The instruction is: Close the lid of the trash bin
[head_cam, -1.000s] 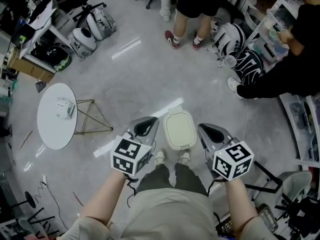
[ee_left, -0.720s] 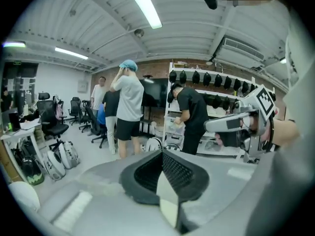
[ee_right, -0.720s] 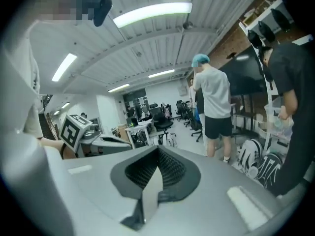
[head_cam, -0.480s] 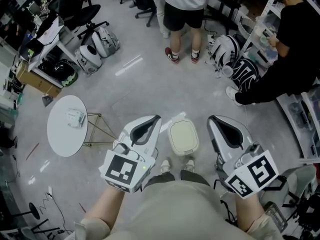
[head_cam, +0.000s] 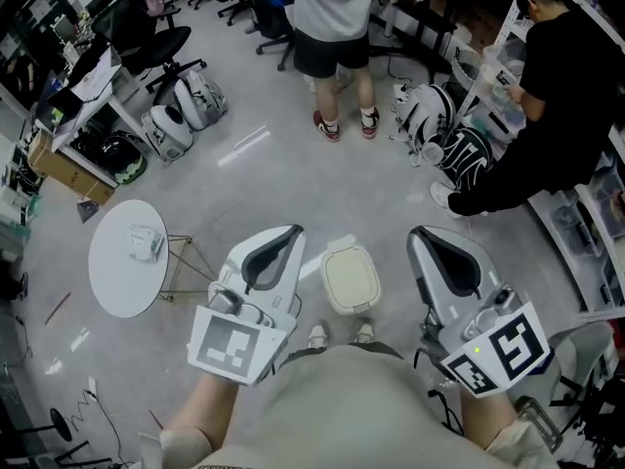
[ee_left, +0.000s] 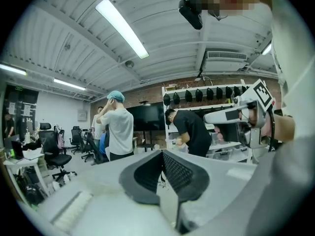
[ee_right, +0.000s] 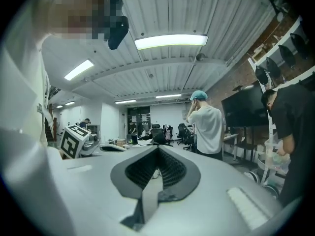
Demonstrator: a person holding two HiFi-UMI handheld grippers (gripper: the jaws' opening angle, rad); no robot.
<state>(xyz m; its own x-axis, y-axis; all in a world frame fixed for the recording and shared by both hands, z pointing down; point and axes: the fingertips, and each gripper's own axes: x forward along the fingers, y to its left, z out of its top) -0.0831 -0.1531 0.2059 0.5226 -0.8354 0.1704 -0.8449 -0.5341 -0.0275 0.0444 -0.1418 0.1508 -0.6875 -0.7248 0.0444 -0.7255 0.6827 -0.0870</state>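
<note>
On floor [head_cam: 293, 154] between left tool [head_cam: 289, 234] and right tool [head_cam: 422, 235], head view alone shows cream rectangular plastic trash bin [head_cam: 353, 303], lid [head_cam: 350, 274] down. Both tools' jaws together, nothing held.

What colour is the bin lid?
The lid is cream; clearest in the head view.

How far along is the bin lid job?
Done, apparently: the trash bin lid lies flat on top, with no gap showing in the head view. In hand: nothing. The left gripper and right gripper are shut, empty and held either side of it. Left: nothing visible.
</note>
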